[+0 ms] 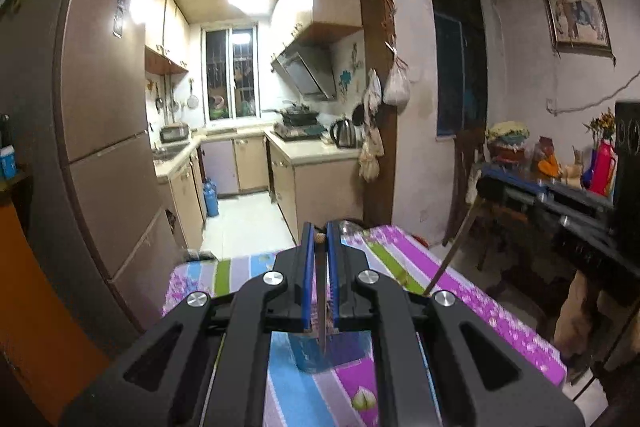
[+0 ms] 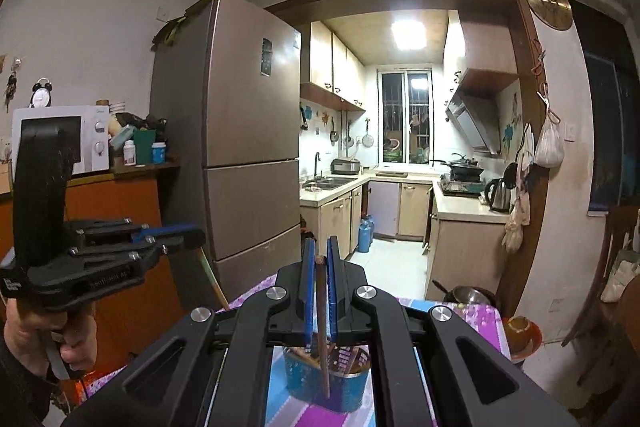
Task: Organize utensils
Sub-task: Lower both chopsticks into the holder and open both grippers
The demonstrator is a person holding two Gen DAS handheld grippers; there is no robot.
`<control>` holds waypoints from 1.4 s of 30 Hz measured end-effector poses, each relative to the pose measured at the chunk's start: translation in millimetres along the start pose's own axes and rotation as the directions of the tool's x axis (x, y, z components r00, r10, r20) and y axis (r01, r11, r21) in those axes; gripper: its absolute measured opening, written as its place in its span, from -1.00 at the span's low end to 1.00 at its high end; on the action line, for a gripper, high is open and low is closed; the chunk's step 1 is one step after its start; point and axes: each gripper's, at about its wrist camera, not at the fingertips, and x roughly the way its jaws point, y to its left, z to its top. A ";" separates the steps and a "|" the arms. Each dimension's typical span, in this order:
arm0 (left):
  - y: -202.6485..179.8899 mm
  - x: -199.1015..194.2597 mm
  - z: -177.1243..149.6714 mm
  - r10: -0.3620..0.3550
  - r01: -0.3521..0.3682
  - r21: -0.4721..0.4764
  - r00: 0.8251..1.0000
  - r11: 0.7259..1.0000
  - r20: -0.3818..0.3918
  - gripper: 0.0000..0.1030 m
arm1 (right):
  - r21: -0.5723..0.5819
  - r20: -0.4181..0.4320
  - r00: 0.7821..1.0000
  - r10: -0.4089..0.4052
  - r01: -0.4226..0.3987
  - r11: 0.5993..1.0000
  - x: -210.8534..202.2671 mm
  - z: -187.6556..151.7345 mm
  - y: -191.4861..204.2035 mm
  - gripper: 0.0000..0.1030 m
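Observation:
My left gripper (image 1: 319, 233) is shut on a knife (image 1: 321, 307) with a wooden handle end and a steel blade pointing down toward a blue container (image 1: 312, 355) on the table. My right gripper (image 2: 320, 249) is shut on a brown chopstick (image 2: 322, 327) whose lower end hangs into the blue tin holder (image 2: 326, 383), which holds other utensils. The left gripper also shows in the right wrist view (image 2: 172, 233), raised at the left, with a stick-like piece below it.
The table has a striped floral cloth (image 1: 460, 291). A tall fridge (image 2: 240, 147) stands at the left, and the kitchen opens beyond. A metal bowl (image 2: 468, 295) and an orange bowl (image 2: 520, 331) sit at the table's right edge. A cluttered side table (image 1: 560, 195) stands on the right.

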 end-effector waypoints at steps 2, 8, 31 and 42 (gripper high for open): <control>2.3 -0.2 10.5 0.005 -0.004 -0.007 1.000 1.000 0.020 -0.90 | 0.000 0.005 1.000 0.000 0.000 1.000 8.2 5.8 -3.2 -0.87; 10.5 16.3 38.6 0.038 -0.036 -0.021 0.997 0.999 0.070 -0.90 | 0.001 0.016 1.000 -0.006 0.006 1.000 33.2 13.9 -12.0 -0.87; 20.6 108.0 10.0 0.006 -0.007 -0.050 1.000 0.999 -0.020 -0.90 | 0.047 -0.053 0.999 0.009 -0.007 0.999 110.0 -18.4 -38.6 -0.87; 18.6 125.1 4.5 0.006 -0.008 -0.057 0.999 0.998 -0.044 -0.87 | 0.038 -0.075 0.997 0.014 -0.011 0.999 119.4 -26.6 -38.4 -0.86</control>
